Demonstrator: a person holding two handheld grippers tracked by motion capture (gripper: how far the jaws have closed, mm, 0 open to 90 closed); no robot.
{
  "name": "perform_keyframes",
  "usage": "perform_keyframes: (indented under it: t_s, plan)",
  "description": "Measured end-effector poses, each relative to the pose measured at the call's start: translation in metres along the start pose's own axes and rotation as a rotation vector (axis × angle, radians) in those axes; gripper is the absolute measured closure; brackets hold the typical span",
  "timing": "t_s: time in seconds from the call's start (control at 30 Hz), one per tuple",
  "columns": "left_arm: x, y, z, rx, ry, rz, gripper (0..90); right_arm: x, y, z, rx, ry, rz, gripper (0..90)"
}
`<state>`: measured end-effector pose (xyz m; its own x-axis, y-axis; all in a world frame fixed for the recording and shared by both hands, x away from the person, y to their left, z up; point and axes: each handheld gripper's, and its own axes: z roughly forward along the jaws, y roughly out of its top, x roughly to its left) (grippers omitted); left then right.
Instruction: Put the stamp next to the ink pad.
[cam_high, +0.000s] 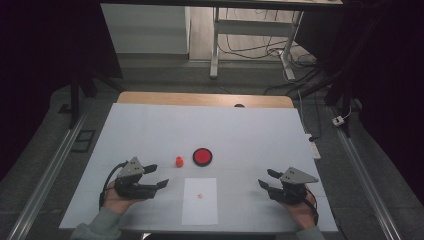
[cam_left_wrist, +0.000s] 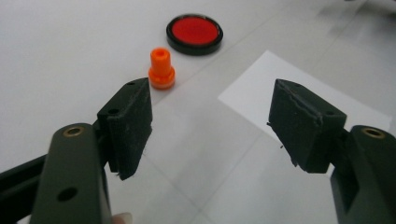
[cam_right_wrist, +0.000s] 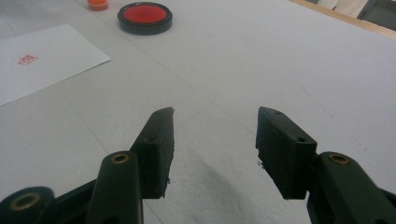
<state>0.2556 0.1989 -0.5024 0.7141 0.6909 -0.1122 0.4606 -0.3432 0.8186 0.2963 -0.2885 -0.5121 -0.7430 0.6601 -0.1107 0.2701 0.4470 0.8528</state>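
Since its jaws stand wide apart and empty, the left gripper looks aimed at the small orange stamp, a ridged plastic peg standing upright beside the round red ink pad, behind the matte white paper; the right gripper hovers apart, half open, holding nothing

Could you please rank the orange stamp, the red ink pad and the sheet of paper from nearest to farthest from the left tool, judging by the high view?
From the left tool, jaws open:
1. Orange stamp: just ahead, slightly right.
2. Sheet of paper: to the right; its near edge is about as close as the stamp, so hard to separate.
3. Red ink pad: farthest, right of the stamp.
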Motion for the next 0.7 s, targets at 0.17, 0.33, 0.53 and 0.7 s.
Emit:
perform_keyframes:
  t_s: [0.17,0.33,0.53,0.7]
  plan:
    - [0.003,-0.013,-0.007,0.017,0.009,-0.021,30.5,0.0,-0.001,-0.001,0.011,-0.014,-0.024,46.2]
    - [0.004,-0.018,-0.01,0.023,0.012,-0.027,30.7,0.0,-0.001,-0.002,0.002,-0.011,-0.026,46.0]
    - [0.003,-0.017,-0.008,0.027,0.002,-0.021,30.8,0.0,-0.001,-0.003,0.008,-0.016,-0.033,46.0]
    - [0.003,-0.017,-0.008,0.027,-0.001,-0.024,30.9,0.0,-0.002,-0.003,0.01,-0.017,-0.035,46.0]
